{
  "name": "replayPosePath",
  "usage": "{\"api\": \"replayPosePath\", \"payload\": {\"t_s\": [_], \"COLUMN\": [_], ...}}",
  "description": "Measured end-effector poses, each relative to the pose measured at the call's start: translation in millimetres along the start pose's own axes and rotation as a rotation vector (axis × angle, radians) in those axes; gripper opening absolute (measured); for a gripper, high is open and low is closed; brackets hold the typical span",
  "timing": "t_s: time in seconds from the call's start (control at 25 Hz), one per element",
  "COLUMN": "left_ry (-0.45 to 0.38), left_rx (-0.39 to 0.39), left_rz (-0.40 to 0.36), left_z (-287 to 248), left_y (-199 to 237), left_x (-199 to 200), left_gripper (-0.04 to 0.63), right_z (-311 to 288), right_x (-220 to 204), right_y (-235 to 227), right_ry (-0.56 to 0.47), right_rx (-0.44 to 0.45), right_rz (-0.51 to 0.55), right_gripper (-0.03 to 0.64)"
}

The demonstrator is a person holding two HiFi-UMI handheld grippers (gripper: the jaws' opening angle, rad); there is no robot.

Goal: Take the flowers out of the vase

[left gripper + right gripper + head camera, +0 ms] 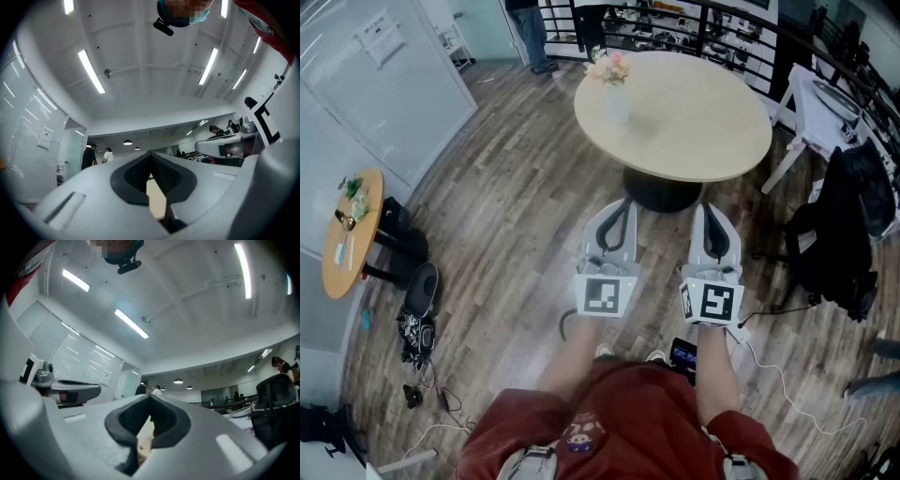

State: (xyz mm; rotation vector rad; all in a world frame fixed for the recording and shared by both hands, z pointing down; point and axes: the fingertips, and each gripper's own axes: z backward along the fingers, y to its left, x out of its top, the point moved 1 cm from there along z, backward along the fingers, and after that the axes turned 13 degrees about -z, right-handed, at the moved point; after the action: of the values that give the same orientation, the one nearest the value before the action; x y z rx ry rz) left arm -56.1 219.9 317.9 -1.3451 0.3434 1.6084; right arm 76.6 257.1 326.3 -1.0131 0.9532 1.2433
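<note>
A white vase point(617, 105) with pale pink flowers point(609, 67) stands near the far left edge of the round beige table point(694, 122). Both grippers are held side by side in front of the table, over the wooden floor, well short of the vase. My left gripper point(622, 202) is shut with nothing in it; its tips meet in the left gripper view point(150, 153). My right gripper point(711, 208) is shut and empty too, its pads touching in the right gripper view point(150, 396). Both point slightly upward, at the ceiling.
A small round side table point(352, 234) stands at the left, with bags point(417, 314) and cables on the floor beside it. A black bag point(848, 225) hangs at the right, beside a white chair point(820, 112). People point(530, 28) stand far behind the table.
</note>
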Motion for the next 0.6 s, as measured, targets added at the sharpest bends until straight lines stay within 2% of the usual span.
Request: {"api": "replayPosePath", "payload": {"t_s": [0.6], "left_ry": [0.024], "left_rx": [-0.003], "left_rz": [0.015], "left_z": [-2.3], "left_y": [-1.1], "left_x": [-8.9], "left_gripper": [0.008], "right_z": [-2.6], "right_x": [-5.3], "right_y": [-1.3], "right_ry": [0.007], "right_rx": [-0.004], "right_rz": [-0.012], "right_gripper": [0.002]}}
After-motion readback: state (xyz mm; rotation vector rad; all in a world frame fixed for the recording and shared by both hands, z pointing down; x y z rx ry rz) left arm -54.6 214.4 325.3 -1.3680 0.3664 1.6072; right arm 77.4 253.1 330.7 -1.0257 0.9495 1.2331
